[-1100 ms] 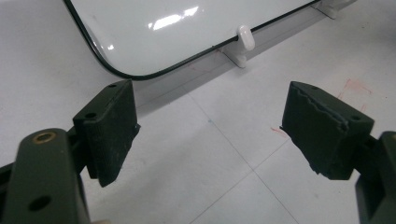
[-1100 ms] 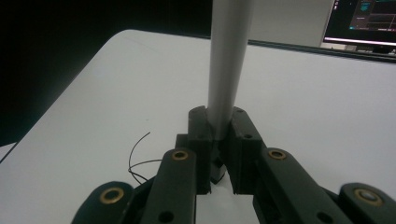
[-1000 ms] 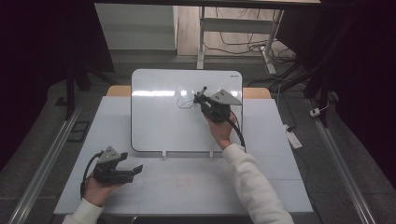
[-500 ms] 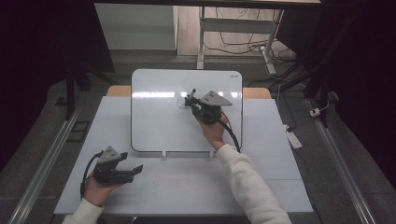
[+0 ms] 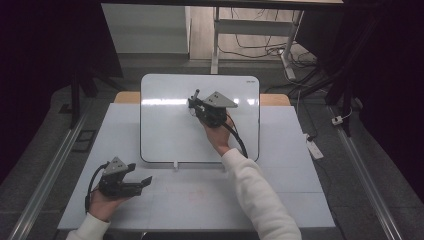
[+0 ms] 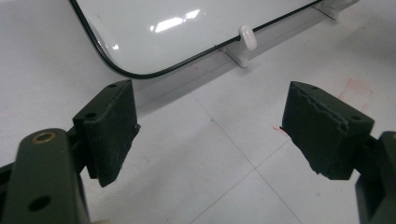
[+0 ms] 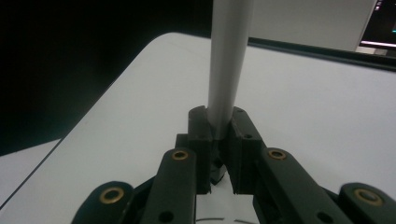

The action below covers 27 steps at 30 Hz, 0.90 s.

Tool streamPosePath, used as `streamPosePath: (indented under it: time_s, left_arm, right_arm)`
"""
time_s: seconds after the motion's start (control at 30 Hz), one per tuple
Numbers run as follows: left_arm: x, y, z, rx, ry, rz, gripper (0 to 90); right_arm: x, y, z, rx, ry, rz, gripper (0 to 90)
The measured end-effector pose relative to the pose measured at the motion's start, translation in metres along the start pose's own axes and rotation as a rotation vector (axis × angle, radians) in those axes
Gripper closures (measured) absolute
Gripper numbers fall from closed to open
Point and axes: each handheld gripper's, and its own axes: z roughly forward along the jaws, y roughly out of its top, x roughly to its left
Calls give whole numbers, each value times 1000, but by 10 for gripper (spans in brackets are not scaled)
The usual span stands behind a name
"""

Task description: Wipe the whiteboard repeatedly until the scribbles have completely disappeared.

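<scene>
Overhead, right gripper [image 5: 196,102] over whiteboard [image 5: 165,135]; its own view adds jaws clamped on a white marker [image 7: 227,60]; left gripper [image 6: 210,135], jaws spread, empty, on table [image 5: 200,200].

whiteboard [image 5: 170,135]: glossy white, thin black edge
marker [image 7: 227,60]: pale grey-white barrel
tabletop [image 5: 200,200]: light grey, faint red marks just below the whiteboard
hand-held gripper [image 6: 210,135]: black jaws, brass rivets
sleeve [image 5: 260,195]: white
</scene>
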Motion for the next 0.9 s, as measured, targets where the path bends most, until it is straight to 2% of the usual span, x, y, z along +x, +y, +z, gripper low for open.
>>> streamPosePath:
  time_s: [0.1,0.2,0.27,0.3,0.37,0.43,0.5,0.57,0.67,0.73,0.8,0.83,0.9]
  left_arm:
    - [1,-1,-1,-4,0,-5,188]
    - [2,-1,-1,-4,-1,-8,188]
    - [2,-1,-1,-3,0,-7,188]
    - [1,-1,-1,-3,1,-6,188]
    - [1,-1,-1,-1,1,-2,188]
    - [0,-1,-1,-3,0,-3,188]
    - [1,-1,-1,-3,0,-5,188]
    - [1,-1,0,1,0,-5,188]
    - [1,-1,0,2,0,-3,188]
    - [0,-1,0,1,0,-2,188]
    - [0,-1,0,-2,0,-5,188]
    - [0,-1,0,-3,1,-5,188]
    - [1,-1,0,0,0,-6,188]
  right_arm:
    - [3,1,0,13,3,-17,809]
    - [14,-6,-2,52,53,-57,809]
    - [17,-11,-5,57,65,-55,809]
    - [16,-10,-6,57,63,-53,809]
    - [11,-7,-7,41,29,-46,809]
    - [3,-4,-7,24,11,-15,809]
    - [2,-5,-8,21,9,-11,809]
    - [9,-8,-7,36,40,-25,809]
    - [18,-13,-8,61,61,-68,809]
    - [14,-12,-11,53,46,-59,809]
    - [5,-10,-14,39,17,-24,809]
    - [2,-10,-16,37,19,-5,809]
    - [6,-13,-18,45,27,-21,809]
